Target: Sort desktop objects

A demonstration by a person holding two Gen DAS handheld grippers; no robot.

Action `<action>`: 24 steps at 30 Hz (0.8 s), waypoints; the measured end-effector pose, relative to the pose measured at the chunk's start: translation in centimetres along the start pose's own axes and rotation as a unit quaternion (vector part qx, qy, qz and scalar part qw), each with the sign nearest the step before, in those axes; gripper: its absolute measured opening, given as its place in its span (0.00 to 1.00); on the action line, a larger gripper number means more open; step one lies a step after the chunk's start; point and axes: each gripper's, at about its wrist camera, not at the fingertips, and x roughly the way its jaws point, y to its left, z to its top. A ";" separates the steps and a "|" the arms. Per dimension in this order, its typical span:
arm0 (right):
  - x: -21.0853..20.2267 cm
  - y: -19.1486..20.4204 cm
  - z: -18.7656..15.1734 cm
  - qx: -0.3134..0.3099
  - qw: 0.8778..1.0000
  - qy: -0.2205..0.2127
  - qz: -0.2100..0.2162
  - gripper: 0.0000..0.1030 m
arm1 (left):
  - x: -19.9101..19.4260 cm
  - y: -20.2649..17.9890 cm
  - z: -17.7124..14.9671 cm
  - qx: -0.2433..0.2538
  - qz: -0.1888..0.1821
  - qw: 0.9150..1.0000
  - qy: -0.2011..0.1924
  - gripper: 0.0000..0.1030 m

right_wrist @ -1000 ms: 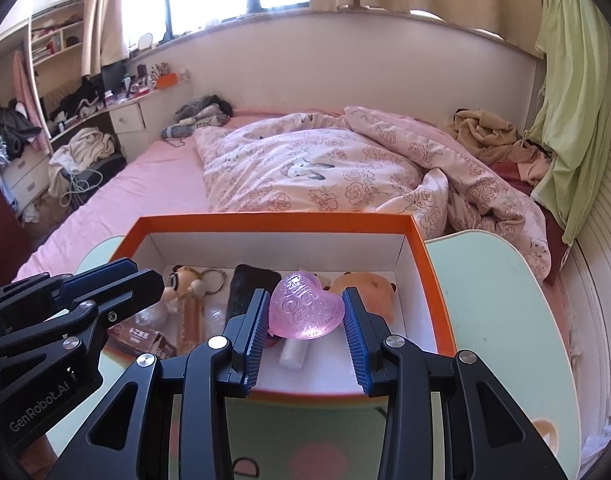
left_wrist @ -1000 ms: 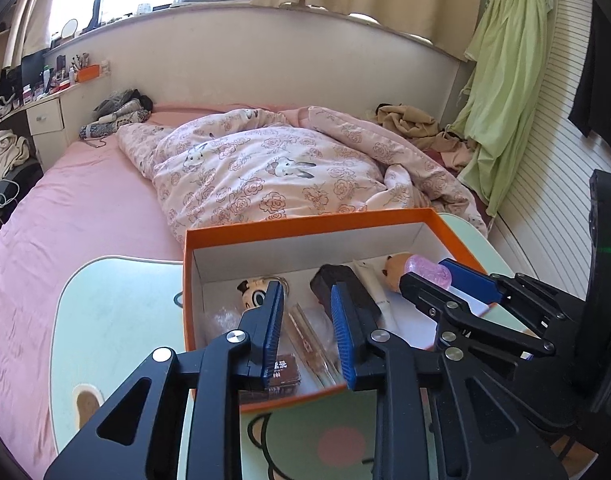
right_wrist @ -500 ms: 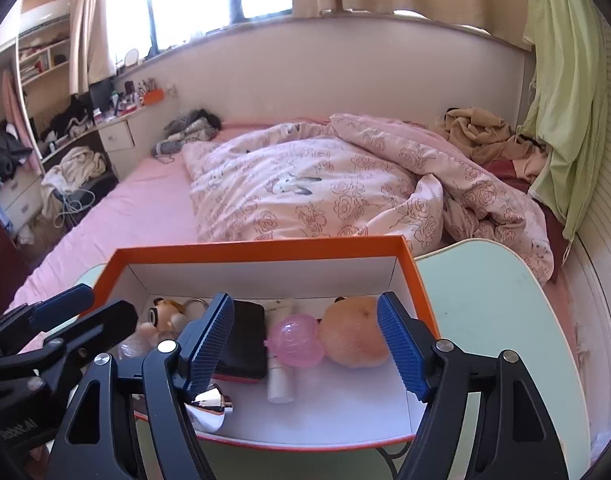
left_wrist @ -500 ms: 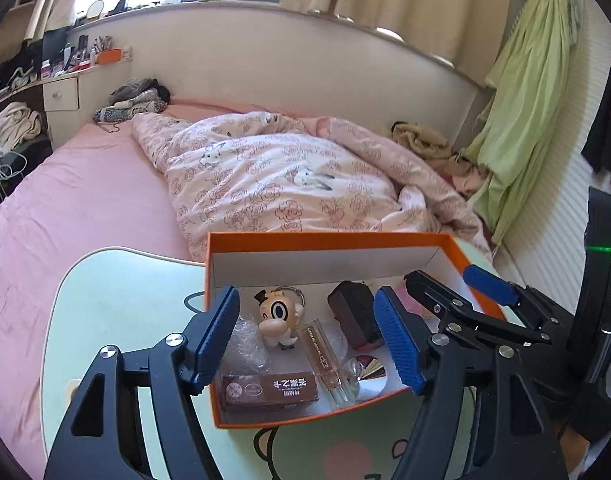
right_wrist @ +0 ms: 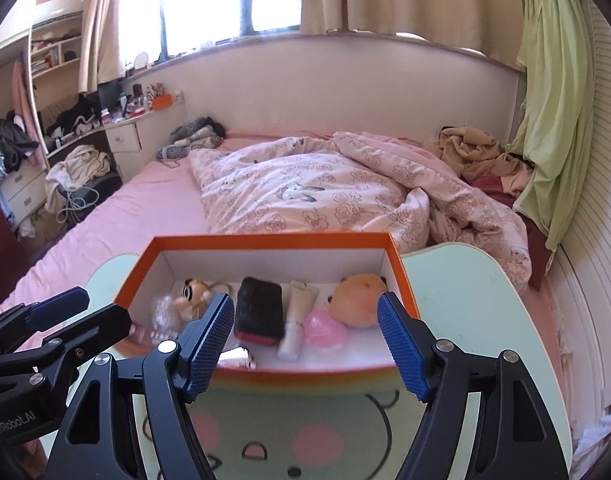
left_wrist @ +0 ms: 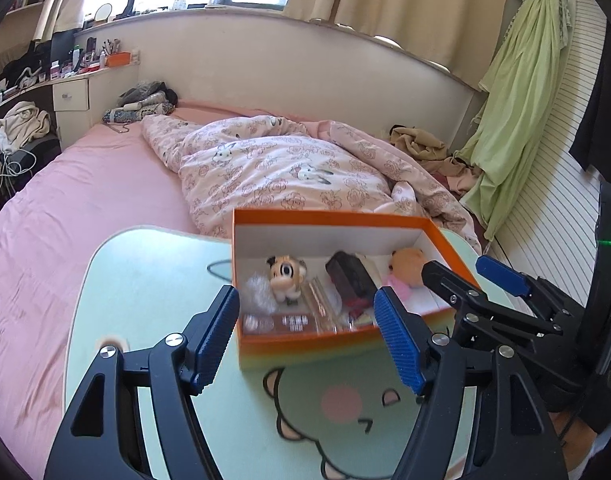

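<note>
We held the left gripper [left_wrist: 307, 334] and right gripper [right_wrist: 305, 342] open and empty just short of the orange box [right_wrist: 261, 240] on the table [right_wrist: 457, 292], its long axis crosswise ahead, the pink heart [right_wrist: 325, 330] nearer the right.

Matt cardboard box [right_wrist: 401, 272]; glossy pink plastic heart [right_wrist: 323, 330]; ribbed gripper pads [right_wrist: 401, 344].
</note>
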 end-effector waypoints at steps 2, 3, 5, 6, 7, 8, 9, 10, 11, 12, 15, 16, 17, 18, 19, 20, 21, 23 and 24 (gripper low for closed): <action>-0.6 -0.1 -0.9 0.002 1.000 0.004 0.000 0.72 | -0.3 0.0 -1.0 -0.005 0.001 1.000 0.004 0.69; -0.8 -0.2 -1.4 0.004 1.000 0.007 -0.001 0.72 | -0.4 -0.1 -1.5 -0.006 0.000 1.000 0.006 0.69; -1.2 -0.5 -2.4 0.009 1.000 0.013 -0.004 0.72 | -0.4 -0.3 -2.8 -0.009 0.001 1.000 0.014 0.69; -1.3 -0.6 -3.0 0.010 1.000 0.018 -0.006 0.72 | -0.2 -0.5 -3.5 -0.009 0.002 1.000 0.021 0.69; -1.3 -0.6 -3.5 0.011 1.000 0.023 -0.007 0.72 | -0.1 -0.6 -4.0 -0.008 0.002 1.000 0.027 0.69; -1.3 -0.7 -4.0 0.012 1.000 0.028 -0.008 0.72 | 0.0 -0.8 -4.5 -0.006 0.003 1.000 0.030 0.69; -1.3 -0.8 -4.5 0.012 0.999 0.033 -0.010 0.72 | 0.2 -1.0 -5.0 -0.001 0.006 0.999 0.035 0.69; -1.2 -0.8 -4.9 0.013 0.999 0.038 -0.012 0.72 | 0.5 -1.3 -5.5 0.005 0.010 0.999 0.040 0.69; -1.0 -0.9 -5.4 0.015 0.999 0.044 -0.013 0.72 | 0.8 -1.6 -5.9 0.010 0.013 0.999 0.045 0.69; -0.9 -1.0 -5.7 0.016 0.999 0.048 -0.014 0.72 | 1.1 -1.7 -6.3 0.014 0.016 0.999 0.050 0.69; -0.5 -1.2 -6.2 0.015 0.998 0.056 -0.020 0.72 | 2.3 -1.9 -7.0 0.014 0.017 0.997 0.069 0.69; -0.4 -1.3 -6.3 0.014 0.998 0.057 -0.022 0.72 | 2.7 -1.8 -7.2 0.012 0.018 0.997 0.078 0.69; -0.3 -1.4 -6.3 0.014 0.998 0.058 -0.023 0.72 | 2.9 -1.7 -7.3 0.011 0.021 0.996 0.080 0.69; -0.3 -1.5 -6.4 0.016 0.998 0.059 -0.023 0.72 | 3.2 -1.7 -7.5 0.011 0.023 0.996 0.083 0.69; -0.3 -1.6 -6.4 0.017 0.998 0.059 -0.025 0.72 | 3.4 -1.6 -7.6 0.014 0.029 0.996 0.083 0.69; -0.3 -1.7 -6.5 0.017 0.998 0.059 -0.027 0.72 | 3.6 -1.6 -7.7 0.017 0.035 0.996 0.083 0.69; -0.3 -1.8 -6.5 0.017 0.998 0.060 -0.028 0.72 | 3.7 -1.5 -7.8 0.020 0.041 0.995 0.083 0.69; -0.2 -1.9 -6.6 0.017 0.997 0.063 -0.029 0.72 | 3.9 -1.6 -7.9 0.026 0.048 0.995 0.084 0.69; -0.1 -1.9 -6.7 0.018 0.997 0.064 -0.029 0.72 | 3.9 -1.7 -8.0 0.026 0.047 0.995 0.082 0.69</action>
